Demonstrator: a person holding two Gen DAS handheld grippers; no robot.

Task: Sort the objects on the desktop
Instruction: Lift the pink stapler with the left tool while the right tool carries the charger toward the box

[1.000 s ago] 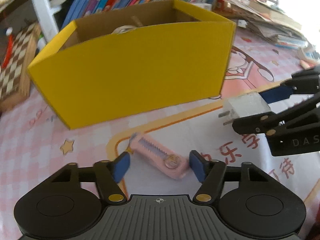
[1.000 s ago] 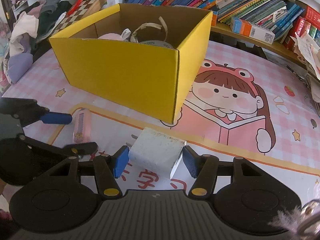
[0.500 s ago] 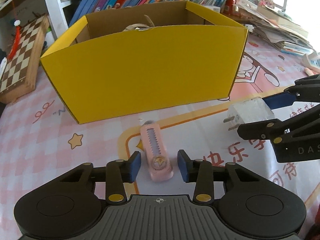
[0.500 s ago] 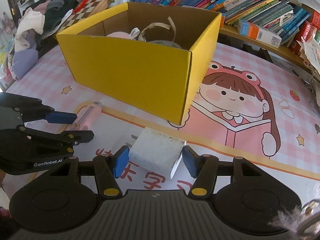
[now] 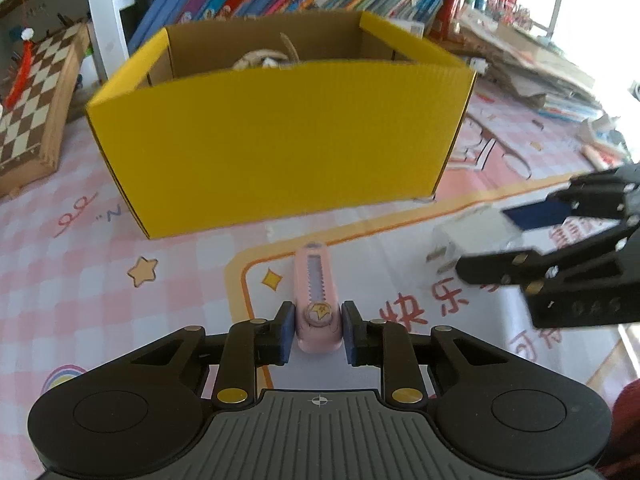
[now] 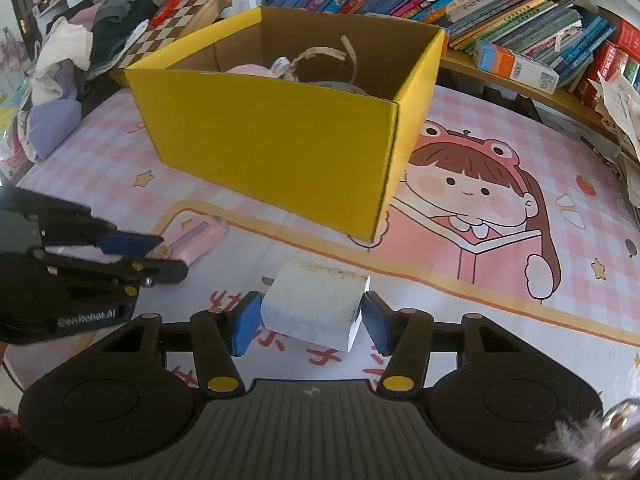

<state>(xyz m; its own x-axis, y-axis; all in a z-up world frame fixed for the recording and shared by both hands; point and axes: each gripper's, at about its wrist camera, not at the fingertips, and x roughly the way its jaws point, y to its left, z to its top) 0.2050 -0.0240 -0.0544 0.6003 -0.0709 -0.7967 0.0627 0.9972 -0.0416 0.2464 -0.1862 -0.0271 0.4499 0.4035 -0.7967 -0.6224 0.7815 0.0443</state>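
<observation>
Pink utility knife [image 5: 318, 300] lies flat on the table [image 5: 80, 280], on a pink checked cartoon mat, its tip pointing toward the yellow cardboard box [image 5: 280, 140] that stands just beyond it. Its near end sits between the blue pads of the left tool [image 5: 316, 330], which are closed in against both sides of the handle and pinch it. To the right, the white charger block [image 6: 316, 304] rests between the blue pads [image 6: 244, 322] of the right tool [image 6: 310, 322]; the left pad touches its side, while on the right a thin gap may remain, so whether it is truly clamped I cannot tell. Its metal prongs point left, toward the knife. The box is open at the top and holds a pale paper strip curled in a loop [image 6: 320, 56] and something pink [image 6: 250, 70]. A chessboard [image 5: 28, 100] lies left of the box, and slanted rows of books [image 6: 480, 0] fill the shelf behind it.
</observation>
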